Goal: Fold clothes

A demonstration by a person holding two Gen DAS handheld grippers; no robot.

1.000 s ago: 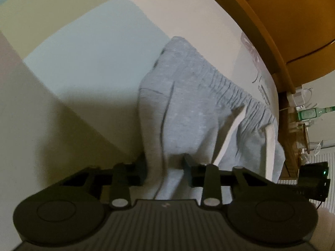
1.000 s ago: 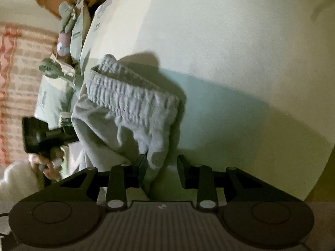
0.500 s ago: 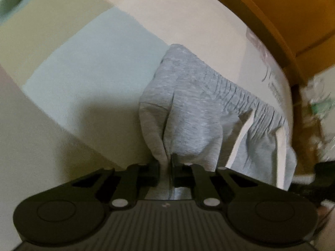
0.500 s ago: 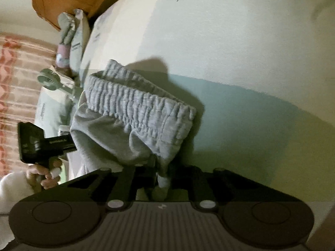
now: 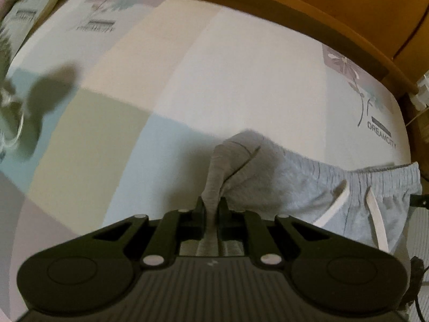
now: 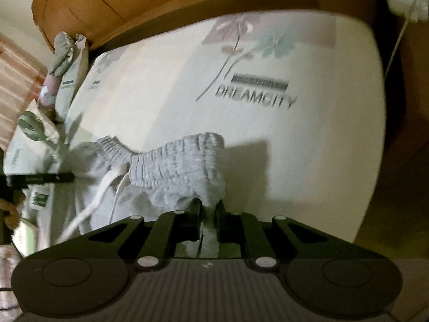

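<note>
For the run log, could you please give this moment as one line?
step: grasp | left gripper: shut on grey drawstring sweat shorts | right gripper: shut on waistband end | surface: pastel patchwork bedsheet

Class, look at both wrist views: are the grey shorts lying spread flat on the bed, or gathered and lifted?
Gathered and lifted. The grey shorts hang bunched from the left gripper and right gripper, each shut on fabric.
</note>
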